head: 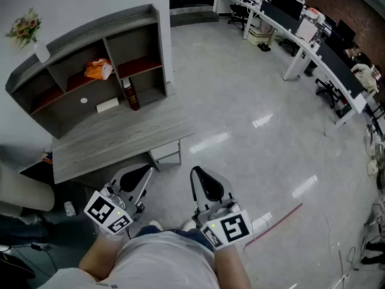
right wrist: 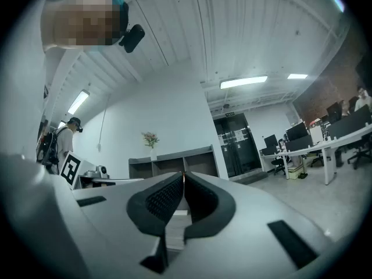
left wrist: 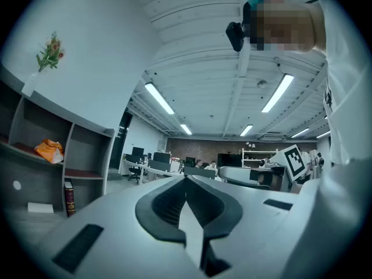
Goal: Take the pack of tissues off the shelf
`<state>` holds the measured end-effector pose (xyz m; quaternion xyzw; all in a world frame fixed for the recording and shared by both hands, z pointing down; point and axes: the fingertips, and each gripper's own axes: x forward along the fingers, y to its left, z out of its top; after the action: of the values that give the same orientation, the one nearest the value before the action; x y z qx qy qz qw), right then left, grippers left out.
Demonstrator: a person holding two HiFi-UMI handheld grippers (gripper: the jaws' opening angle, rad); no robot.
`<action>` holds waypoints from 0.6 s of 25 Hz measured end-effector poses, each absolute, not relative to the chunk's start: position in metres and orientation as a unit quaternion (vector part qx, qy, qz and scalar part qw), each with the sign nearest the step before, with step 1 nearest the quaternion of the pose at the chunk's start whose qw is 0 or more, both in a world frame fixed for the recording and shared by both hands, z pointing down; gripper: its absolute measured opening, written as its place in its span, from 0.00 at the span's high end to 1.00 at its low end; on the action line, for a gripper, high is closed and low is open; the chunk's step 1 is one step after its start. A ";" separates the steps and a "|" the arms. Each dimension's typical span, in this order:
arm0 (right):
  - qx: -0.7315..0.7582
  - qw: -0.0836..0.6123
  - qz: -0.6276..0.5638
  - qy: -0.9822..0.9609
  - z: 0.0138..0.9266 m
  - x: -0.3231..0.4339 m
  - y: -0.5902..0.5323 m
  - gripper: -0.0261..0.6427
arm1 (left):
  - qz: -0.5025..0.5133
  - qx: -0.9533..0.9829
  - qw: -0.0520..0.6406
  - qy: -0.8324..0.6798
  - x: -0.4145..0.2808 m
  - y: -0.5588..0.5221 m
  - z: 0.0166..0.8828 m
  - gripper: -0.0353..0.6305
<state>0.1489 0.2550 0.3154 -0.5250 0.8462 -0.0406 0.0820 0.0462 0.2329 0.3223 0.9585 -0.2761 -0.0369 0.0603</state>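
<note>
The pack of tissues [head: 98, 69] is an orange packet lying in the middle upper compartment of the grey shelf unit [head: 90, 32]; in the left gripper view the pack of tissues [left wrist: 49, 150] shows at the far left. Both grippers are held low, close to the person's body and well short of the desk. My left gripper [head: 143, 172] is shut with nothing in it, its jaws [left wrist: 186, 179] meeting at the tips. My right gripper [head: 197, 174] is likewise shut and empty [right wrist: 183, 176]. The shelf unit [right wrist: 174, 164] stands far off in the right gripper view.
The shelf unit stands on a grey desk [head: 120, 140]. A dark red book [head: 131, 95] and a white box [head: 107, 105] sit under the shelf; a vase of flowers [head: 27, 29] is on top. Office desks with monitors [head: 301, 23] line the right; a person [right wrist: 61, 144] stands at the left.
</note>
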 end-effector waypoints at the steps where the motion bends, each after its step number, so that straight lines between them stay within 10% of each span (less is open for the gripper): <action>1: -0.524 0.083 -0.040 0.847 0.315 0.153 0.257 0.92 | -0.036 0.958 0.062 -0.277 0.050 0.234 0.323 0.92; 15: -0.505 0.141 -0.071 0.849 0.326 0.187 0.263 0.92 | -0.009 0.957 0.080 -0.280 0.094 0.241 0.353 0.92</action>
<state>0.1873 0.2634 0.3264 -0.5046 0.8488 -0.0713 0.1410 0.0939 0.2411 0.3533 0.9565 -0.2804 -0.0086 0.0795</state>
